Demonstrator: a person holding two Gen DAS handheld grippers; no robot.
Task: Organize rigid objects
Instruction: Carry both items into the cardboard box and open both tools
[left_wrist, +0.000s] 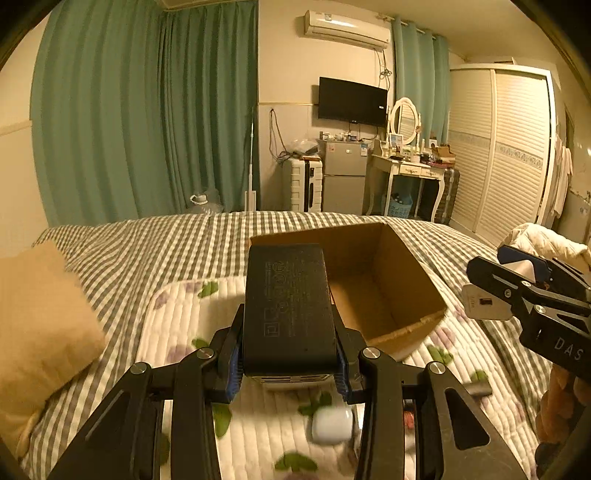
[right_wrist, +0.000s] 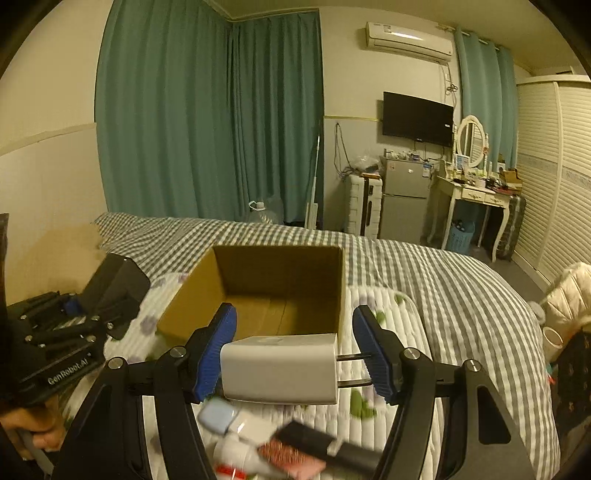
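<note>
Left wrist view: left claw (left_wrist: 290, 363) clamped on a black power brick (left_wrist: 290, 306), blue pads pressed against both long sides, label face up, front end reaching out over the near-left corner of an open cardboard box (left_wrist: 384, 295). Box resting on a white floral quilted pad (left_wrist: 258, 424) spread over a grey checked bed cover (left_wrist: 147, 243), open top, inside bare where visible. Below the claw, blurred on the pad, a small pale case (left_wrist: 332, 424). At the right edge, right claw (left_wrist: 495, 291) raised beside the box, gripping a white plug adapter (left_wrist: 484, 304). Tan pillow (left_wrist: 40, 314) at the left.

Right wrist view: right claw (right_wrist: 295, 354) closed around the white plug adapter (right_wrist: 280, 369), left blue pad flat against its side, the two metal prongs pointing toward the right pad; contact of the prong tips with that pad hard to judge. Adapter held just in front of the near wall of the cardboard box (right_wrist: 280, 284), above the quilted pad. At the left, left claw (right_wrist: 79, 308) carrying the black power brick (right_wrist: 118, 280), near the box's left side. Underneath, blurred on the pad, a pale blue case (right_wrist: 218, 415), a white item and a dark handled brush-like object (right_wrist: 314, 448).
</note>
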